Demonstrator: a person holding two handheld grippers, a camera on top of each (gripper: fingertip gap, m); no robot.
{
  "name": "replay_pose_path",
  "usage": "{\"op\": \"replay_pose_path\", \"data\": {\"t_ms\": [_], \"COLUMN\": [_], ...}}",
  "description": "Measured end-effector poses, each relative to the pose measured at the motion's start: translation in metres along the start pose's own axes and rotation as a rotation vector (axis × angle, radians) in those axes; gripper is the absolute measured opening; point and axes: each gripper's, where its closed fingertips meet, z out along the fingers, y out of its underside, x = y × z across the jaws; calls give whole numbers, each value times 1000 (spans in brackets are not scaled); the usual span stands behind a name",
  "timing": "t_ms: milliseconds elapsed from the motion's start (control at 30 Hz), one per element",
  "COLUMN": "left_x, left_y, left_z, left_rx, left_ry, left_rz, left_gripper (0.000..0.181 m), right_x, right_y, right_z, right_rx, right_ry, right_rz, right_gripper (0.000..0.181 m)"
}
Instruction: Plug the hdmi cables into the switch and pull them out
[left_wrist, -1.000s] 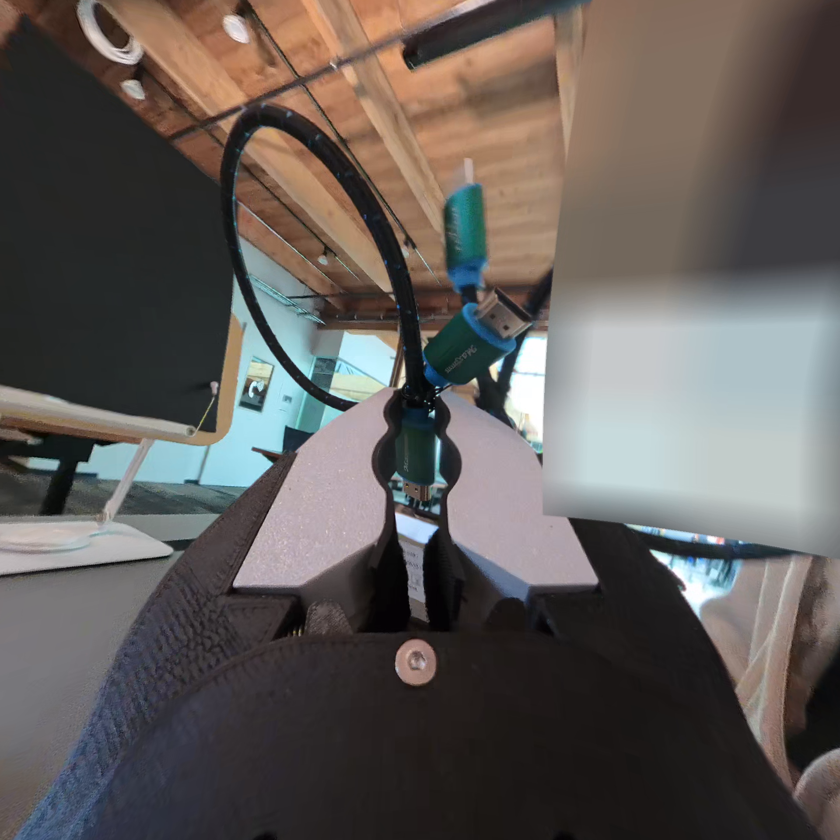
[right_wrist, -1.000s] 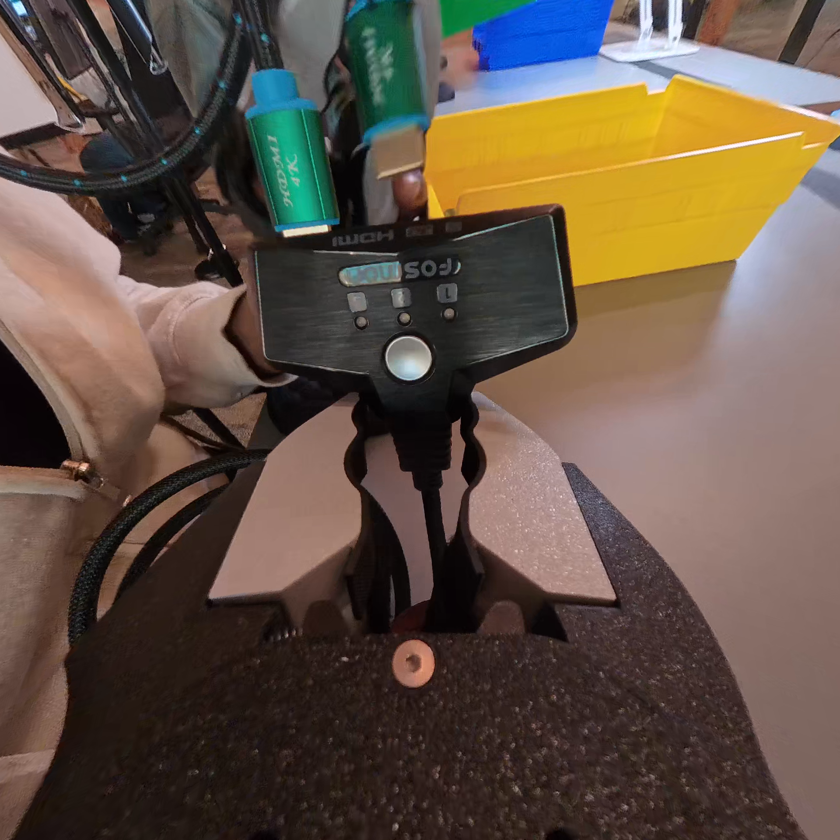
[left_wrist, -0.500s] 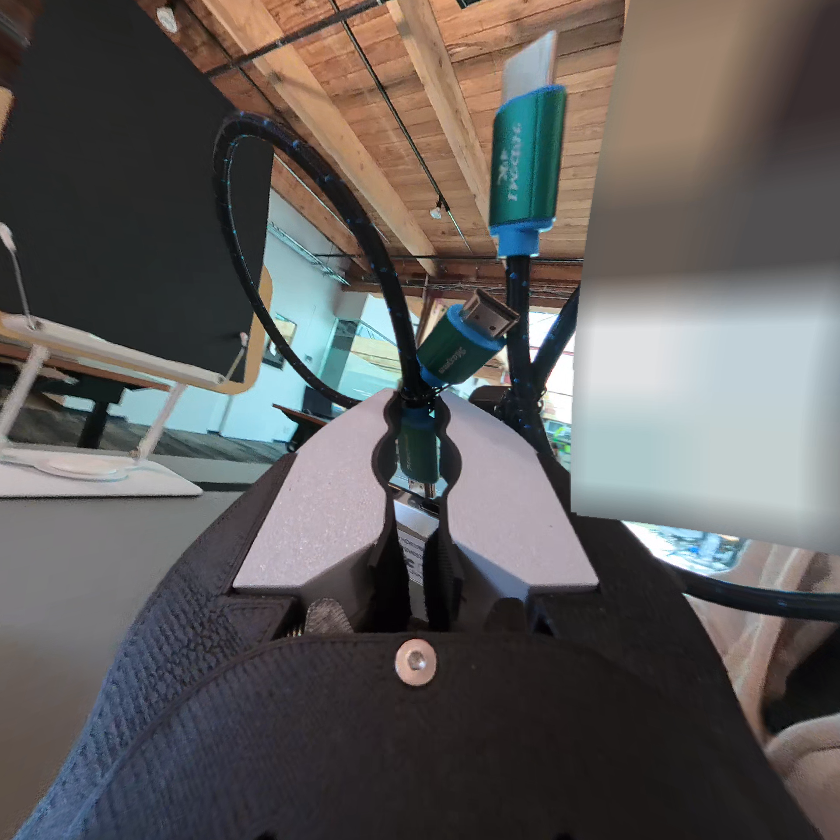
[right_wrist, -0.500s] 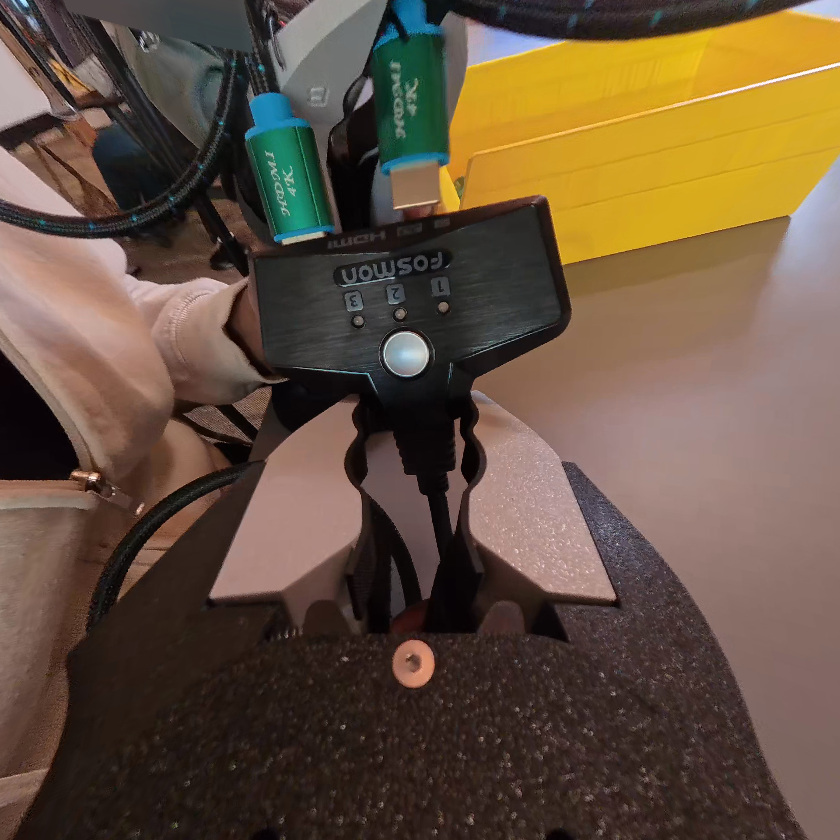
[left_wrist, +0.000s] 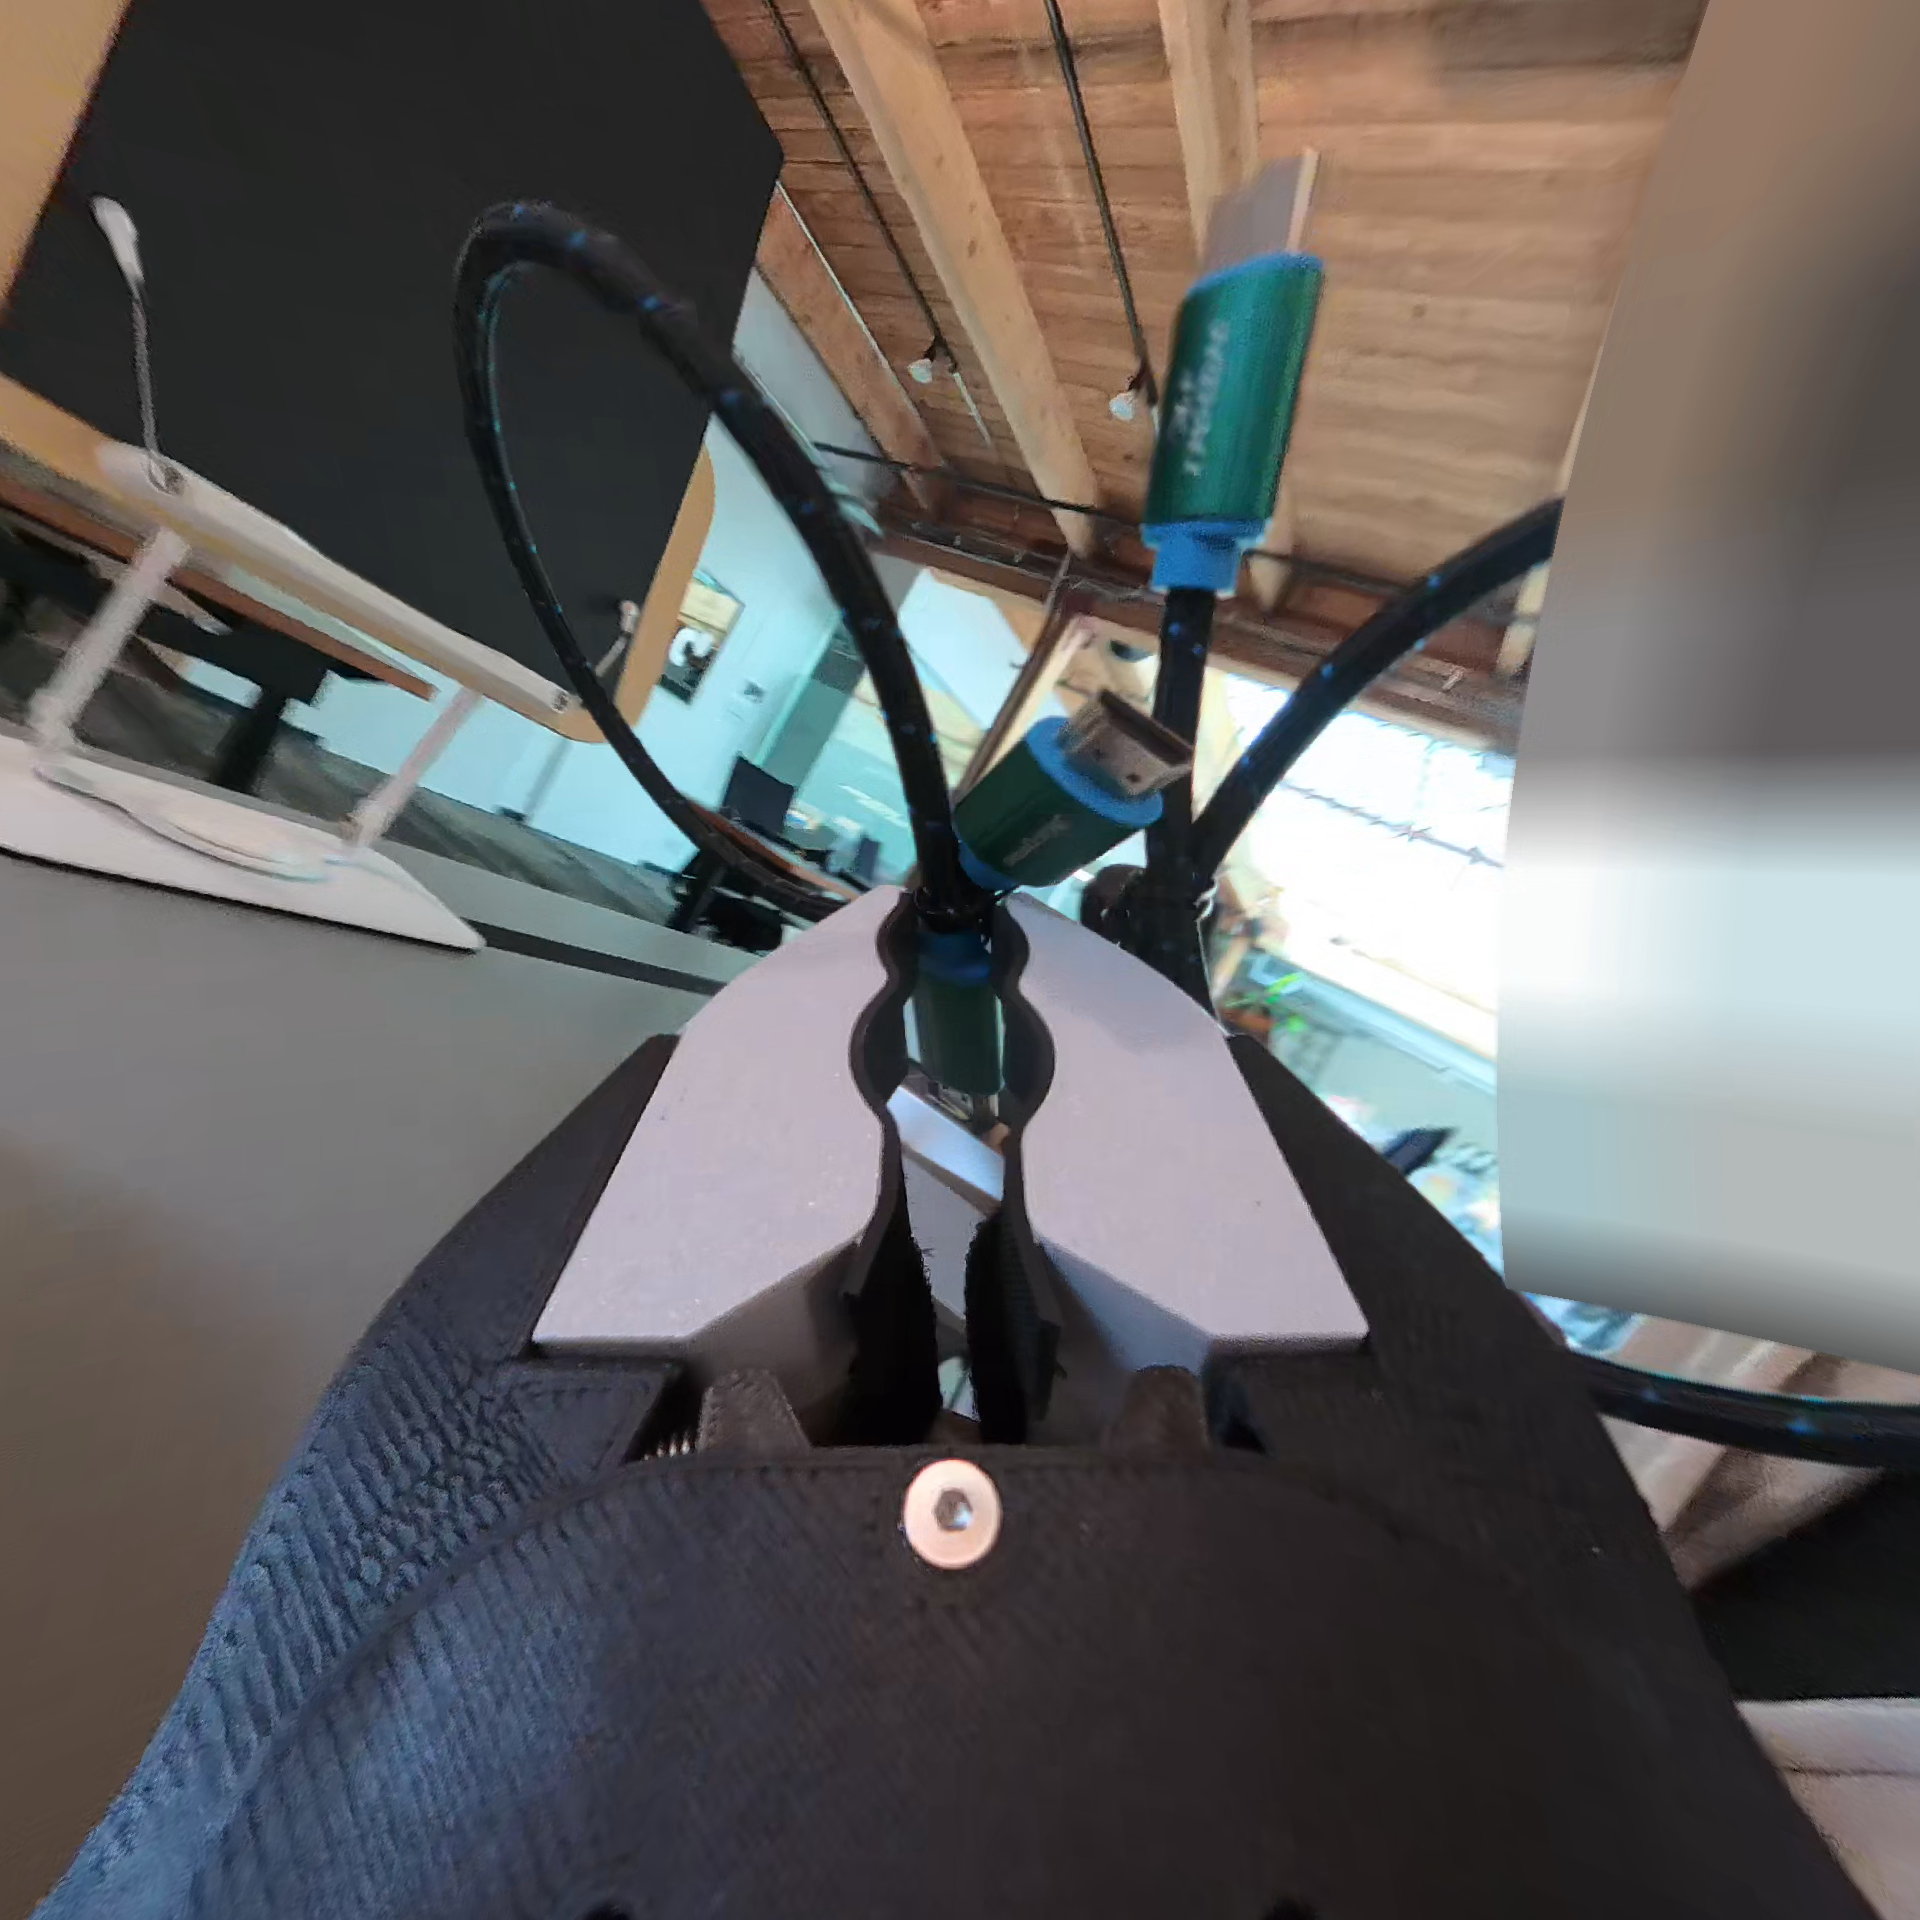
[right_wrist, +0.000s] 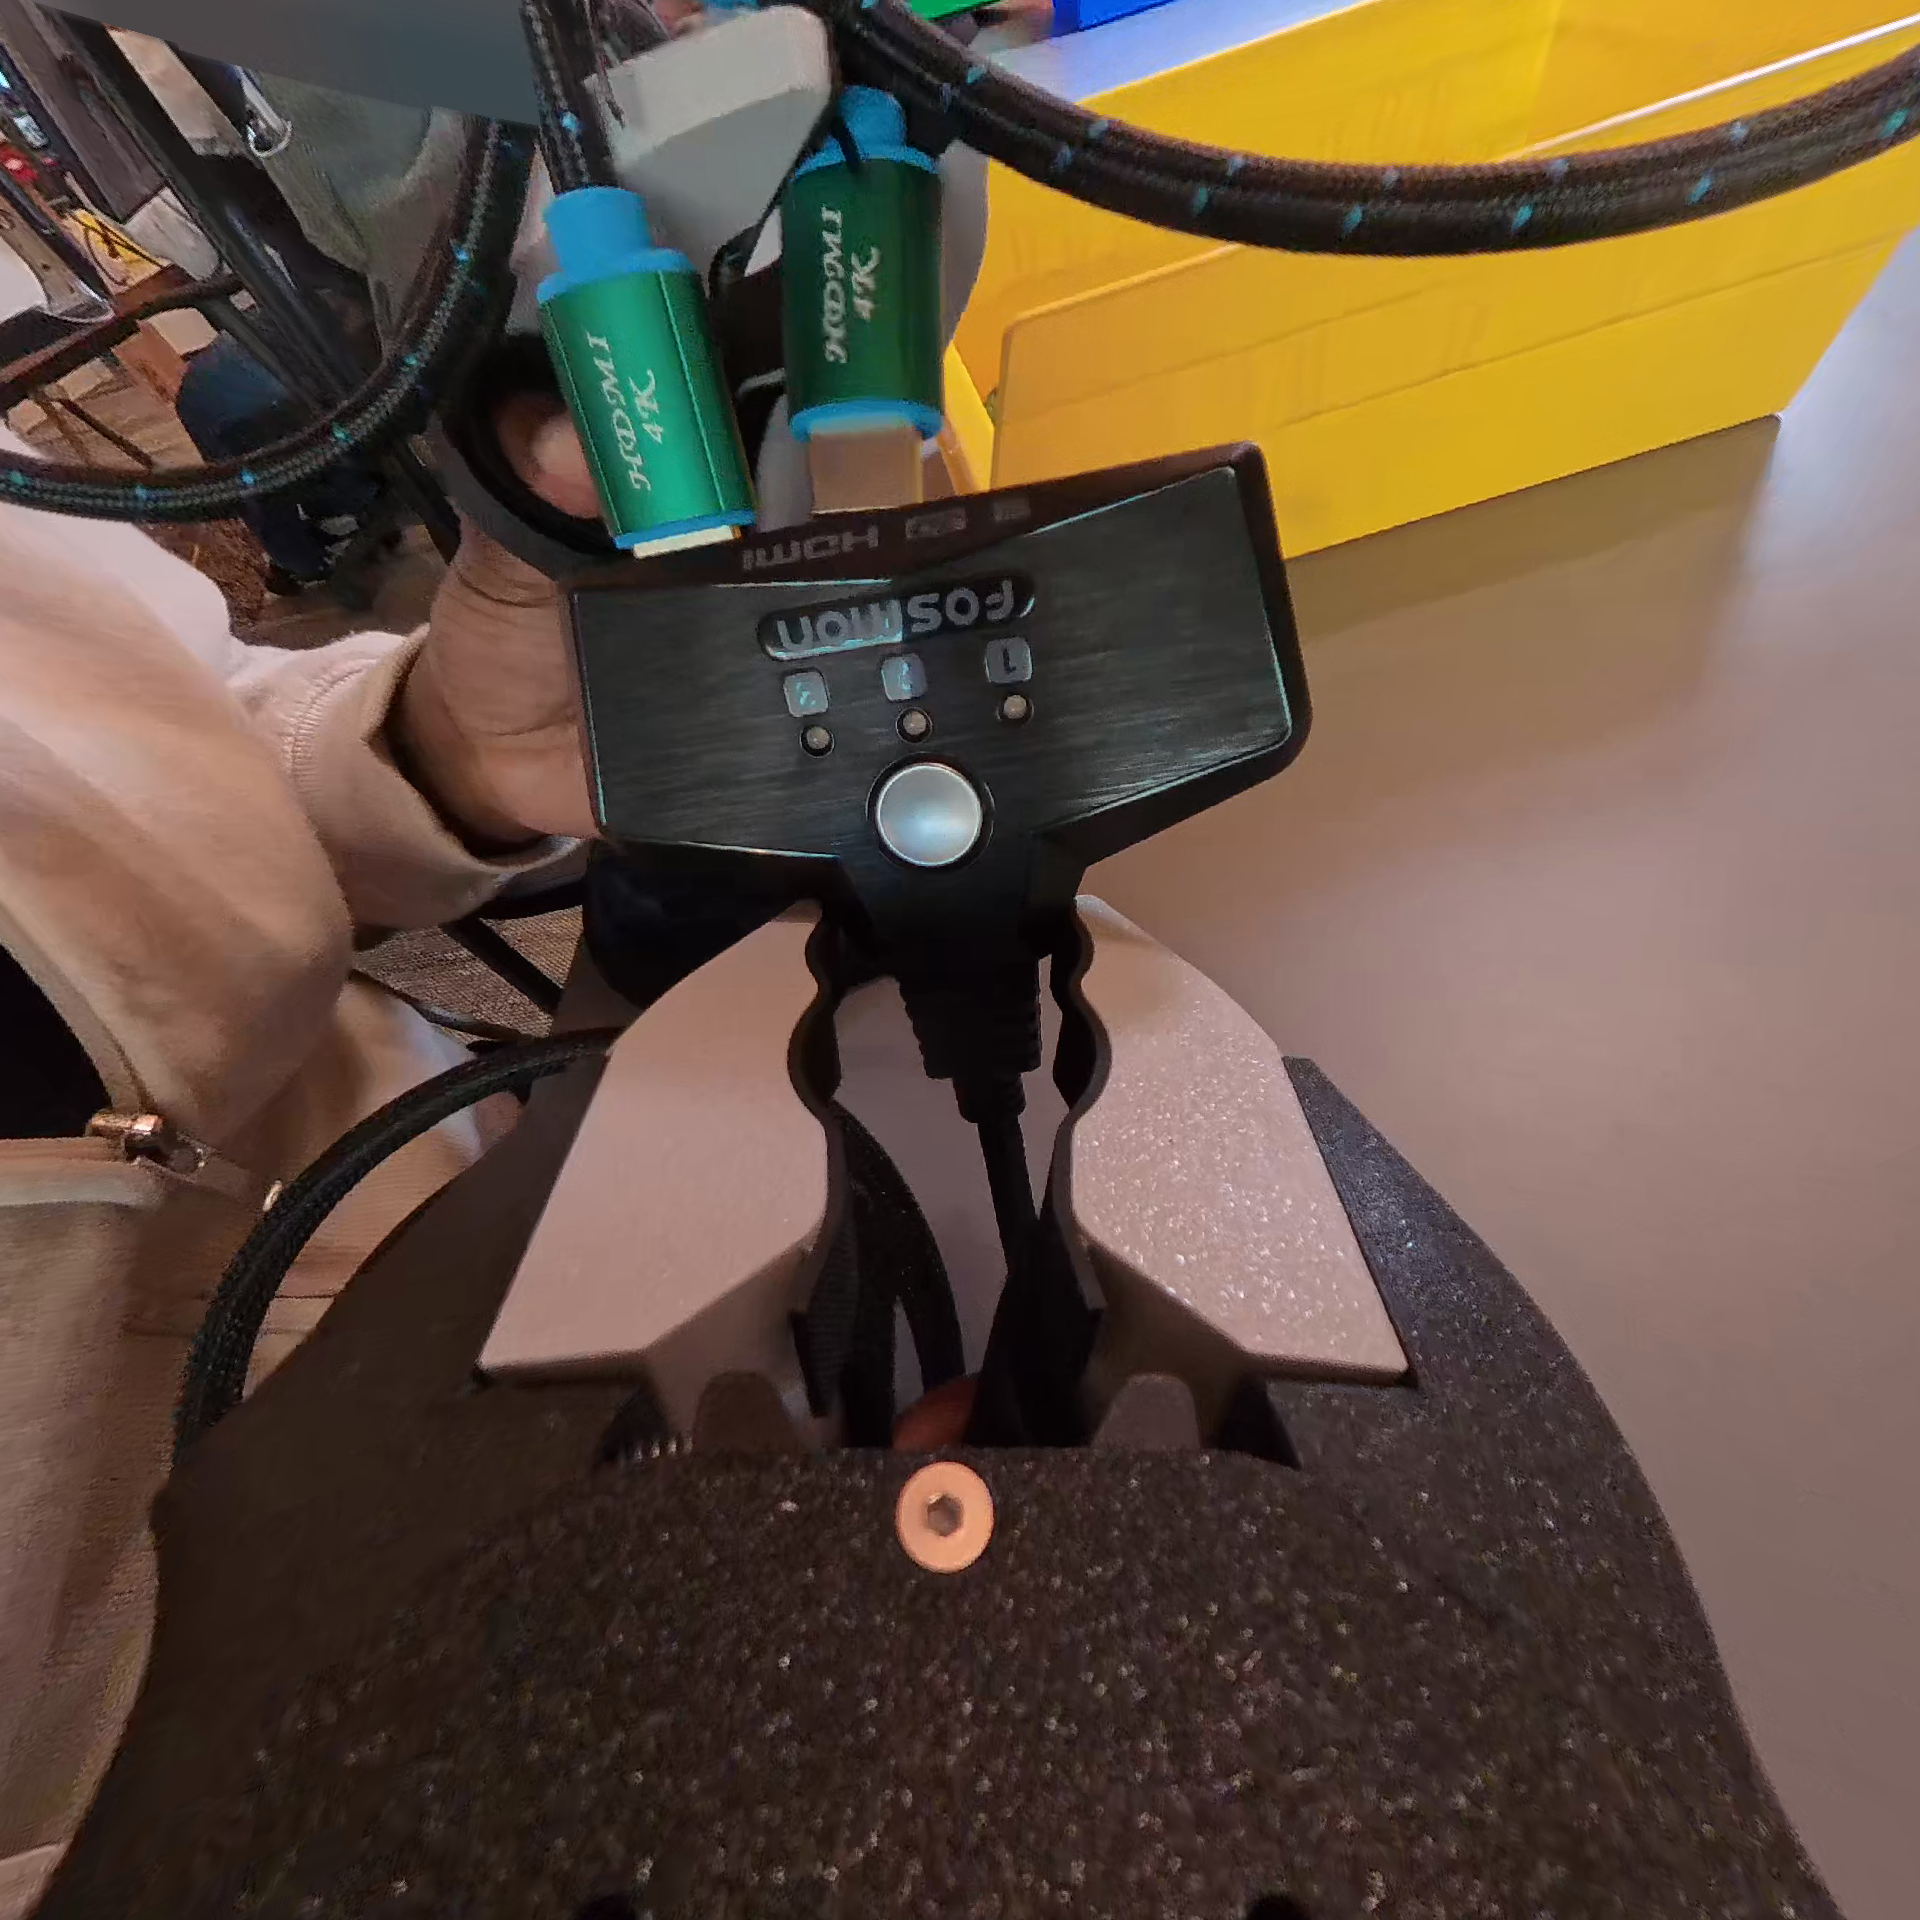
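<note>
In the right wrist view my right gripper (right_wrist: 945, 935) is shut on the narrow neck of the black HDMI switch (right_wrist: 935, 665) and holds it above the table. One green HDMI plug (right_wrist: 644, 405) sits in the switch's left port. A second green plug (right_wrist: 862, 301) is held by my left gripper, whose grey finger (right_wrist: 717, 114) shows above it. Its metal tip (right_wrist: 868, 468) meets the switch's back edge at the middle port. In the left wrist view my left gripper (left_wrist: 956, 935) is shut on that plug (left_wrist: 956, 1023). Two loose green plugs (left_wrist: 1070, 795) (left_wrist: 1231, 405) hang beyond it.
A yellow bin (right_wrist: 1455, 312) stands on the grey table (right_wrist: 1558, 935) right of the switch. A person's hand (right_wrist: 499, 665) and beige sleeve (right_wrist: 156, 779) are left of the switch. Black braided cables (right_wrist: 1351, 197) loop overhead. A white stand (left_wrist: 239, 852) sits far left.
The plug in my left gripper has come down from above the switch to its back edge, so the metal tip now meets the middle port. The switch stays held.
</note>
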Motion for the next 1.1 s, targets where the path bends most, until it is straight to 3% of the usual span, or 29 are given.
{"op": "replay_pose_path", "data": {"t_ms": [167, 400, 533, 633, 733, 933, 1100], "left_x": [4, -1, -4, -8, -10, -7, -2], "left_y": [0, 5, 5, 5, 9, 10, 8], "left_z": [1, -5, -9, -12, -13, -13, -12], "left_rx": [3, -106, -51, -20, -17, -37, -20], "left_ry": [-5, -4, 19, 7, 7, 9, -3], "left_rz": [135, 337, 150, 113, 85, 149, 207], "left_gripper": [13, 13, 13, 13, 13, 13, 13], "right_x": [1, 3, 5, 3, 2, 16, 14], "right_y": [0, 7, 7, 8, 11, 10, 9], "right_z": [1, 4, 9, 13, 19, 20, 18], "right_rx": [-14, -44, -47, -45, -57, -131, -138], "right_ry": [20, 17, 40, 28, 29, 210, 208], "right_rz": [-22, -11, -53, -72, -114, -326, -254], "right_gripper": [40, 40, 41, 42, 56, 50, 44]}}
